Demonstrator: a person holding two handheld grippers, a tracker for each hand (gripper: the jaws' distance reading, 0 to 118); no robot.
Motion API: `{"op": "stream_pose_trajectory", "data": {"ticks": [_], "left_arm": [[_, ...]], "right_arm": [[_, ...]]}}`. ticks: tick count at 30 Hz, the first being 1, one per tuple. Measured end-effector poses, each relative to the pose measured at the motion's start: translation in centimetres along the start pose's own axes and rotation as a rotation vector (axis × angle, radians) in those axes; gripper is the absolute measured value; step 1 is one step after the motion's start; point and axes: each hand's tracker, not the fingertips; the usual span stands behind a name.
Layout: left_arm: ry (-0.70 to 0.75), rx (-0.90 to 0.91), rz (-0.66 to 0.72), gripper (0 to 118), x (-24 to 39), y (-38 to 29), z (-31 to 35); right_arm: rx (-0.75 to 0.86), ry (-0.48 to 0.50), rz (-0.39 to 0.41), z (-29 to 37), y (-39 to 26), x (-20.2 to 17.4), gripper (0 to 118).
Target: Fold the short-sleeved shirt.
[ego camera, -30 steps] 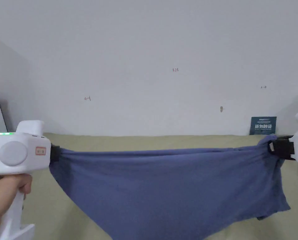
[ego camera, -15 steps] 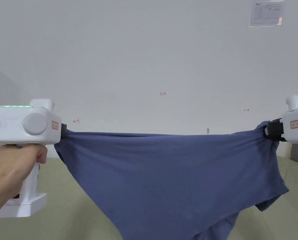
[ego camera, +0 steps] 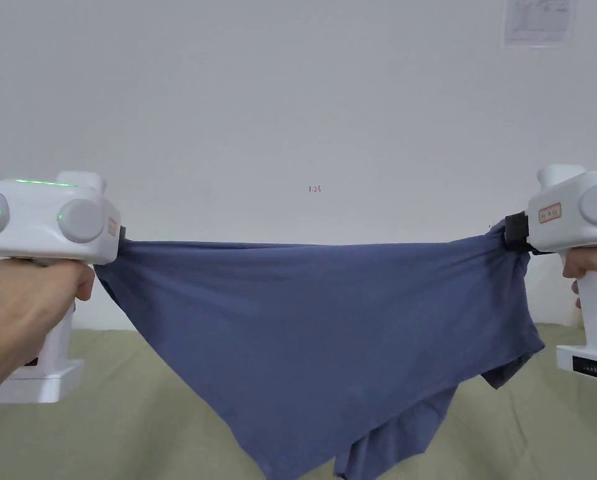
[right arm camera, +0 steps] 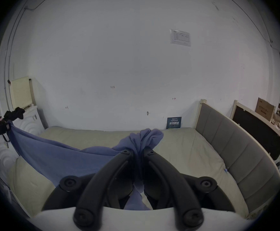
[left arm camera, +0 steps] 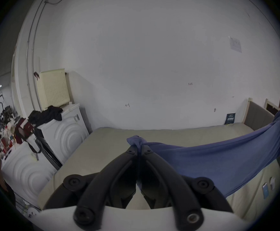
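While I hold both tools up in front of the wall, this is how each view stands.

Head view, shirt: the blue shirt (ego camera: 328, 325) is stretched between my two tools, its top edge nearly level, the rest sagging to a point low in the middle, above the bed (ego camera: 103, 431).
Head view, left tool: my left tool (ego camera: 120, 240) grips the shirt's left corner; my left hand (ego camera: 25, 306) wraps the white handle.
Head view, right tool: my right tool (ego camera: 512, 232) grips the right corner, my right hand (ego camera: 594, 269) on its handle; a loose flap of cloth hangs below it.
Left gripper view, tool: the black jaws of the left tool (left arm camera: 138, 148) are pressed narrow on a bunched knot of the shirt (left arm camera: 219, 159), which runs off to the right toward the other tool at the far edge.
Left gripper view, surroundings: the bed (left arm camera: 102, 144) lies under the cloth; white cabinets (left arm camera: 64, 134) stand at the left with dark clothing (left arm camera: 45, 114) on top.
Right gripper view, tool: the right tool (right arm camera: 138, 151) is clamped on a wad of the shirt (right arm camera: 55, 158), with cloth bulging past the tips and also trailing down between the jaws.
Right gripper view, surroundings: the shirt reaches left to the left tool (right arm camera: 7, 126); a grey padded headboard (right arm camera: 236, 143) lines the right side of the bed (right arm camera: 186, 148).
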Motion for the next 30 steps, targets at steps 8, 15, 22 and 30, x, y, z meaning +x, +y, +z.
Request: {"op": "stream_pose_trajectory", "data": {"ticks": [8,15,22,30], "left_arm": [[0.059,0.014,-0.002,2,1.7,-0.2,-7.4],[0.015,-0.101,-0.003,2,2.3,-6.0,-11.7],[-0.086,-0.269,0.025,2,2.4,-16.5,-11.4],[-0.155,-0.365,-0.006,2,1.0,-29.0,-2.7]], "right_arm": [[-0.002,-0.013,0.045,-9.5,-0.7,-1.9,11],[-0.078,-0.02,0.049,-14.5,-6.4,-2.2,12],[-0.204,0.0,0.008,-13.1,-17.4,-0.2,11],[-0.393,0.015,0.023,-3.7,-30.5,1.3,11]]}}
